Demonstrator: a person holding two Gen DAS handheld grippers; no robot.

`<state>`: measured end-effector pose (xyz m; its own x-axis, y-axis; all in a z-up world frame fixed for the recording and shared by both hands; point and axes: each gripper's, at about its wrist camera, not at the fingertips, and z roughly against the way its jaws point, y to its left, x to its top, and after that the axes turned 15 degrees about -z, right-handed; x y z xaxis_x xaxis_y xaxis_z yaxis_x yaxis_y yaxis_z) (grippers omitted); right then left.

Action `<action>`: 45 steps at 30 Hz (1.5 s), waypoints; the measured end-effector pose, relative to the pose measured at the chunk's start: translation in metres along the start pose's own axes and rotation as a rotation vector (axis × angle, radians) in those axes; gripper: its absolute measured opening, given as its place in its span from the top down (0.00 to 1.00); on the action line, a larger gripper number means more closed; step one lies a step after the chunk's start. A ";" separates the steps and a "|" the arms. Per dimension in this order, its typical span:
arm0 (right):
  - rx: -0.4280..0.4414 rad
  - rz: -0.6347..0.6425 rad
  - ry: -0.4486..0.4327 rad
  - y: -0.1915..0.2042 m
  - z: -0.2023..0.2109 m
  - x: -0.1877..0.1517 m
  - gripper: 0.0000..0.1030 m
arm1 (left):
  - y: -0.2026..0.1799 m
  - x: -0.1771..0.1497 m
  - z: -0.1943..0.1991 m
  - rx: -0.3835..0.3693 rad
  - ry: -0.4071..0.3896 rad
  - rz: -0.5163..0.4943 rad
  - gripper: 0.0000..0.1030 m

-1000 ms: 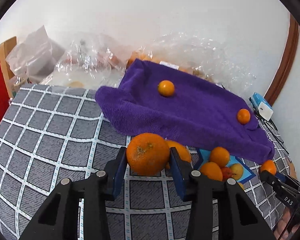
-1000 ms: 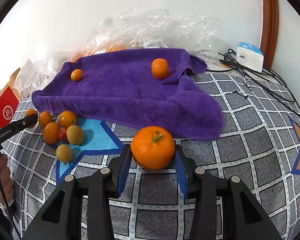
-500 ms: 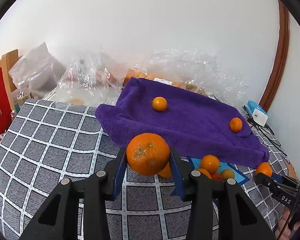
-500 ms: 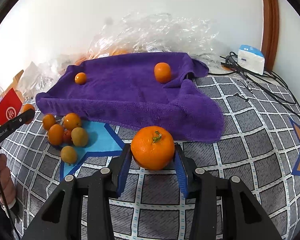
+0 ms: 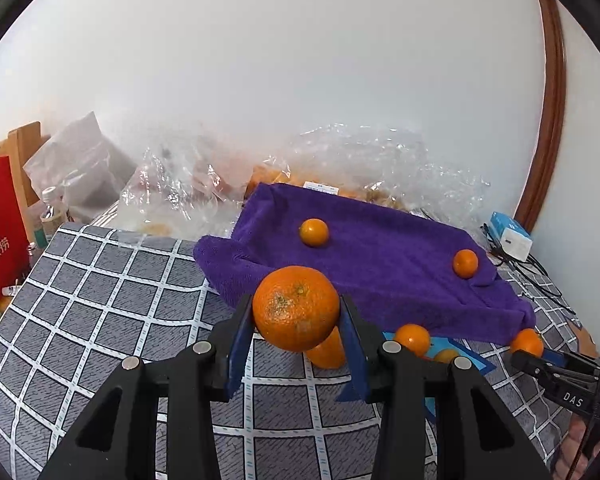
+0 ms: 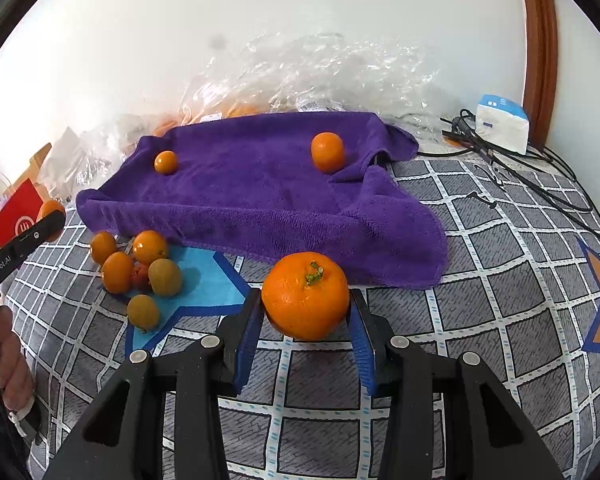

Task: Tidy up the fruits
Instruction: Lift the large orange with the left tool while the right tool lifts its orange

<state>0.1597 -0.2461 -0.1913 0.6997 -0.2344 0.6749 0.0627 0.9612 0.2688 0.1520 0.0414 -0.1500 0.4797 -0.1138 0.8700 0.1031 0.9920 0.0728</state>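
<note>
In the left wrist view, the left gripper (image 5: 297, 312) holds a large orange (image 5: 296, 307) between its two blue pads, which press on both sides of the fruit. The orange is lifted above the grey checked cover (image 5: 112, 304). Behind it lies a purple towel (image 5: 380, 264) with two small oranges on it, one near the far left part (image 5: 313, 232) and one near the right edge (image 5: 465, 263). Just below the front edge of the towel, some more fruits (image 5: 412, 338) lie on a blue star shape. At the far right, the tip of the right gripper (image 5: 540, 364) shows with an orange in it. Clear plastic bags (image 5: 204, 192) are piled against the wall.

In the right wrist view, the right gripper (image 6: 306, 310) is closed on another orange with a green stem (image 6: 305, 295), also pressed by both pads. The same towel (image 6: 260, 200) lies behind it, carrying the two small oranges. To the left, a group of oranges and brownish-green fruits (image 6: 140, 268) sits close together on the blue star (image 6: 204, 284). A white box (image 6: 502, 122) and black cables (image 6: 540, 176) lie at the far right.
</note>
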 end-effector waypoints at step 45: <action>0.067 -0.028 -0.070 -0.006 0.016 0.004 0.59 | 0.014 -0.004 -0.008 -0.031 0.027 0.065 0.62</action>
<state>0.1507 -0.2550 -0.1788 0.6465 -0.2732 0.7123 0.0322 0.9426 0.3323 0.1580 0.0550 -0.1566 0.5098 -0.0509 0.8588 0.0977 0.9952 0.0009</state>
